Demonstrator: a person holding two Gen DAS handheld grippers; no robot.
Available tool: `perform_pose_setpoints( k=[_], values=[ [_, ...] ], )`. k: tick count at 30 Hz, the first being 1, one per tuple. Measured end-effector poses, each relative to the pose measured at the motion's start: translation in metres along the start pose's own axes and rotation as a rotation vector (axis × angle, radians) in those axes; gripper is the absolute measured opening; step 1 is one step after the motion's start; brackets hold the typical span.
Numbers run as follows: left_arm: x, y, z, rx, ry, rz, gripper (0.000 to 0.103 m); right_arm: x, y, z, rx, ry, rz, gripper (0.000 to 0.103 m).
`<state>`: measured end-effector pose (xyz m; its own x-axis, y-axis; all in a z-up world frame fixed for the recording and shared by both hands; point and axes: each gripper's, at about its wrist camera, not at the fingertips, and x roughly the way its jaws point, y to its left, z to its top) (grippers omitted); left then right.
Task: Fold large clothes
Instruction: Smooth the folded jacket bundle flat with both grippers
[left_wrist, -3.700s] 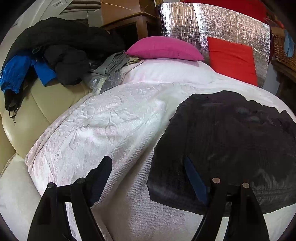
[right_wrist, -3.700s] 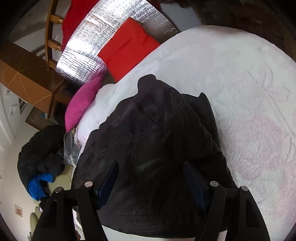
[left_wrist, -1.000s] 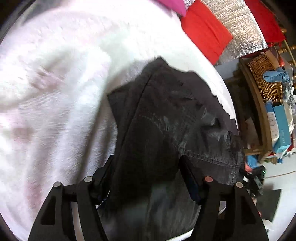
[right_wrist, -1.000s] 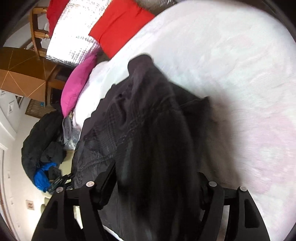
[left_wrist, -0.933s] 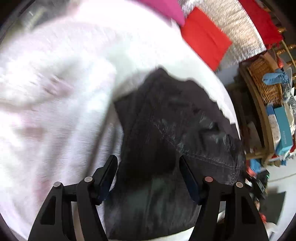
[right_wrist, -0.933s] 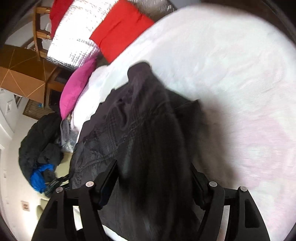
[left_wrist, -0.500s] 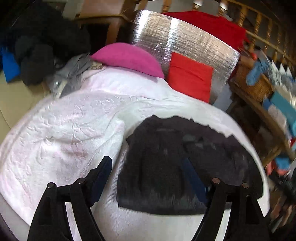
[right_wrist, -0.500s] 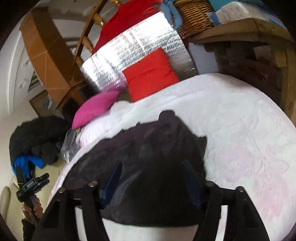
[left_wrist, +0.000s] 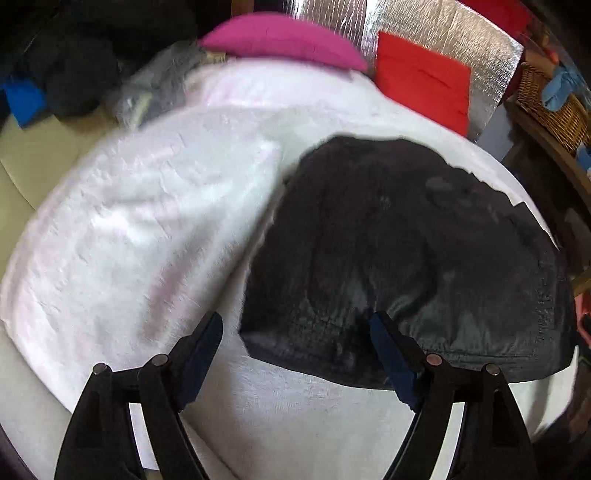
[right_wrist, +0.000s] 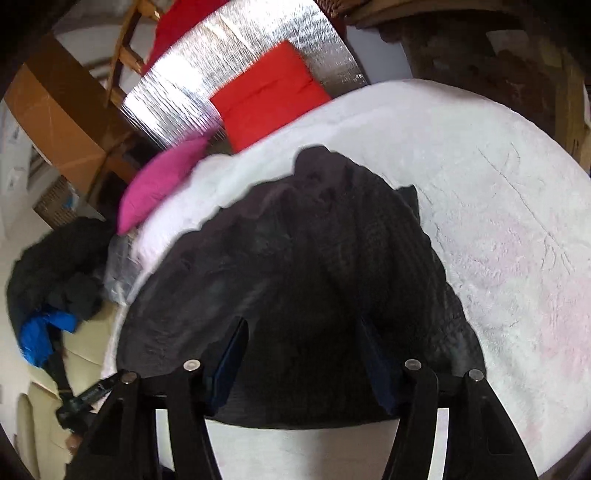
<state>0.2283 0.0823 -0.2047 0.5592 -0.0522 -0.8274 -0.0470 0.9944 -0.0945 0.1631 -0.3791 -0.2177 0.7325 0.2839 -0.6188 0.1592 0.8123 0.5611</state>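
Garment (left_wrist: 406, 258): black, lying flat on the white bed cover (left_wrist: 140, 221), folded into a broad slab. Long axis runs left-right across the left hand-held gripper (left_wrist: 295, 343) view, near hem closest to the fingers, far edge toward the red cushion (left_wrist: 421, 85) and pink pillow (left_wrist: 280, 37). Left hand-held gripper: spread wide, holding nothing, its right finger over the near hem, its left finger over bare cover. Right hand-held gripper (right_wrist: 299, 354): also wide, nothing between the fingers, both fingers over the garment (right_wrist: 314, 277), which tapers away ahead of it toward the red cushion (right_wrist: 266, 96). Contact with the fabric can't be told. Both views motion-blurred; garment type and fold layers unreadable. Dark clothes pile (right_wrist: 55, 266) far left of the right gripper, partly cut off.
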Motion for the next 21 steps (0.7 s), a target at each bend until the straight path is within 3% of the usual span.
perform_pose_setpoints(
  k=[4, 7, 13, 17, 21],
  values=[
    [-0.036, -0.019, -0.01, 0.044, -0.134, 0.089, 0.083, -0.019, 0.025, -0.014, -0.093, -0.081, -0.005, 0.065],
    [-0.058, -0.04, -0.021, 0.101, -0.195, 0.117, 0.083, -0.023, 0.042, -0.025, -0.169, -0.115, -0.092, 0.064],
    [-0.091, -0.067, -0.035, 0.185, -0.264, 0.145, 0.083, 0.014, 0.027, -0.03, -0.119, 0.058, -0.215, 0.064],
    [-0.12, -0.075, -0.037, 0.206, -0.314, 0.172, 0.083, -0.008, 0.05, -0.032, -0.176, 0.007, -0.19, 0.065],
    [-0.142, -0.077, -0.036, 0.197, -0.351, 0.176, 0.083, -0.046, 0.083, -0.045, -0.287, -0.068, -0.245, 0.065]
  ],
)
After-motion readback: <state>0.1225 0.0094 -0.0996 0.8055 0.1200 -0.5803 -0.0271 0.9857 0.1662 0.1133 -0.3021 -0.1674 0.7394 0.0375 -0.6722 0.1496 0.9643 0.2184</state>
